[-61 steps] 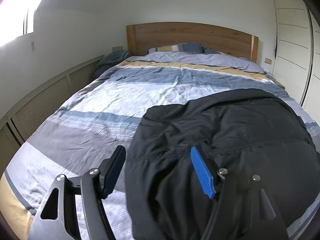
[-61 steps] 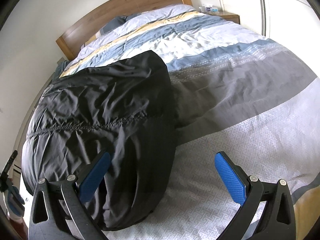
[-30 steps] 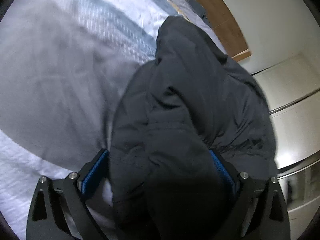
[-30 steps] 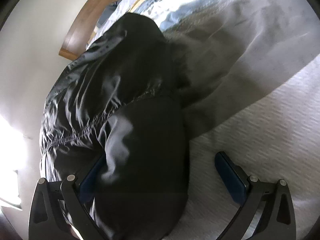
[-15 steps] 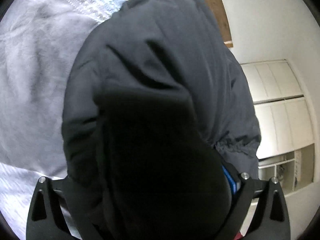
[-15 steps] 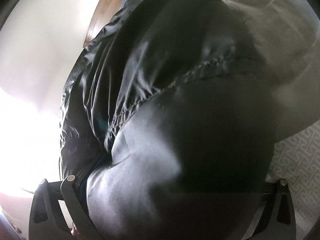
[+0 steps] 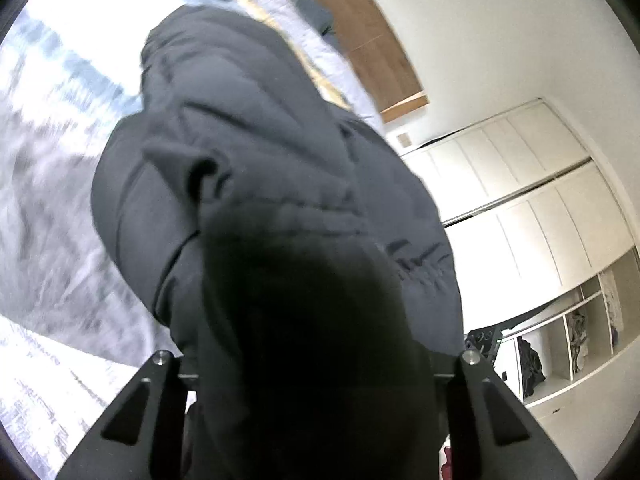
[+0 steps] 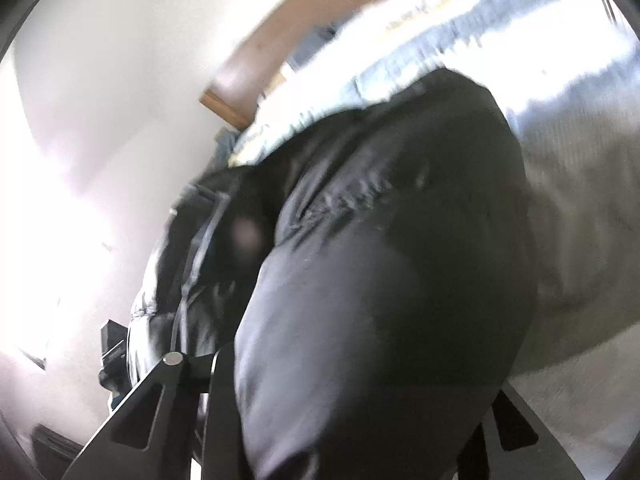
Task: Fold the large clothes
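A large black puffer jacket (image 7: 256, 184) fills the left wrist view and hangs up off the striped bed (image 7: 52, 208). My left gripper (image 7: 312, 360) is shut on a thick bunch of its near edge; the fabric hides both pads. The jacket (image 8: 380, 280) also fills the right wrist view. My right gripper (image 8: 360, 368) is shut on another bunch of that edge, pads hidden too. The jacket is lifted between both grippers, its far part still on the bed.
The wooden headboard (image 7: 360, 36) is at the far end of the bed. White wardrobe doors (image 7: 520, 184) and open shelves (image 7: 560, 340) stand to the right. A bright window wall (image 8: 60, 200) is on the left of the right wrist view.
Both grippers went from open above the jacket's near edge to shut on it. They then lifted it, and both views tilted and blurred.
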